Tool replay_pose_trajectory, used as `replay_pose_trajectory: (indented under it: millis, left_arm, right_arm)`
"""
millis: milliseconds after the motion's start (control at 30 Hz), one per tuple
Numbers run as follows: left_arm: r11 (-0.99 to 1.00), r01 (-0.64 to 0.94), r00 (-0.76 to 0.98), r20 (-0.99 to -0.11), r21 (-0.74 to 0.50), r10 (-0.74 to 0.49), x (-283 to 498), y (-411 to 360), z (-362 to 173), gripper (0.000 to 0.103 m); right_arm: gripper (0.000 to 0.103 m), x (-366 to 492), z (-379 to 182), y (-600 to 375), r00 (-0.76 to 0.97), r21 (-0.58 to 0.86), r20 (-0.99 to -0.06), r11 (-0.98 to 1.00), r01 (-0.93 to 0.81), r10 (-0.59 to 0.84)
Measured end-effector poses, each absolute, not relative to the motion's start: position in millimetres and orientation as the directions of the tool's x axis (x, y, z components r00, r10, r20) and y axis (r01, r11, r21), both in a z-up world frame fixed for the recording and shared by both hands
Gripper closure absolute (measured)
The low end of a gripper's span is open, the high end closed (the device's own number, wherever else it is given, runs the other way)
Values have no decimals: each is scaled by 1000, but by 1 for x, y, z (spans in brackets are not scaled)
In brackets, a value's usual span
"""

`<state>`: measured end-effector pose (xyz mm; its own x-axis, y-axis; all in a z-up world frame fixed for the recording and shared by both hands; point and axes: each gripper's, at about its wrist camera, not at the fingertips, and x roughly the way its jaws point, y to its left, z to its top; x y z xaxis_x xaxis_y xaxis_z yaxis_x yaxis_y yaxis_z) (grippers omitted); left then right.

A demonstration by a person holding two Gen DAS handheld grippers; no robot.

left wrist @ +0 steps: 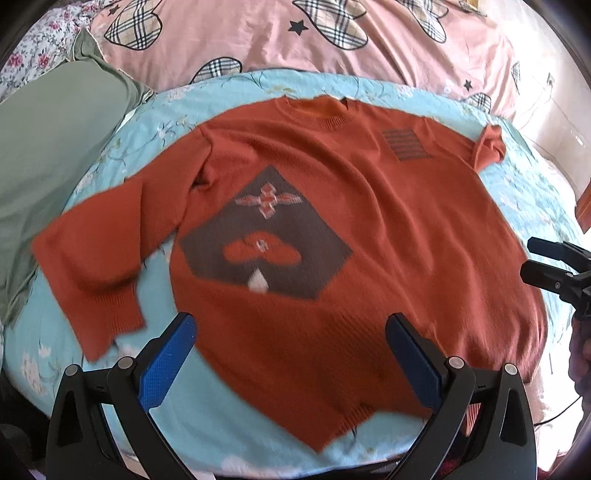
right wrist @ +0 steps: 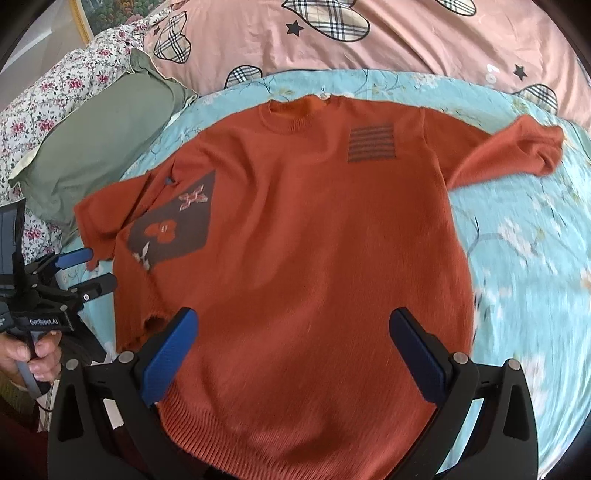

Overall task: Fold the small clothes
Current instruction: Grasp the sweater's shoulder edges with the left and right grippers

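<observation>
Sweater (left wrist: 369, 229) rust knit, ribbed hem, flat | tools (left wrist: 291, 354) (right wrist: 293, 350) agape

This is a home bedroom: a bed spread with a light blue floral quilt (left wrist: 155, 122), a pink duvet (left wrist: 258, 40) with plaid hearts, a green pillow (right wrist: 107, 125), and perhaps a framed picture (right wrist: 103, 14) behind.

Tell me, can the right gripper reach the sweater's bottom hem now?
Probably yes: the right gripper is open above the orange sweater, and its ribbed hem lies uncovered beneath the fingers.
</observation>
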<state>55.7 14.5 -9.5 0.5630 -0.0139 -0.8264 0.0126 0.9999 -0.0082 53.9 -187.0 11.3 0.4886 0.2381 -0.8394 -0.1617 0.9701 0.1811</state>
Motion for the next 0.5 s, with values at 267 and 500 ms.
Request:
replay_pose_trajectory:
  millis: [267, 500]
  left_arm:
    - [999, 23, 615, -789, 49, 25, 145, 65, 15, 1]
    - [997, 80, 615, -786, -16, -62, 274, 129, 20, 1]
  right_arm:
    - [3, 142, 19, -213, 514, 165, -820, 963, -212, 254]
    - [14, 250, 19, -255, 532, 174, -807, 964, -199, 256]
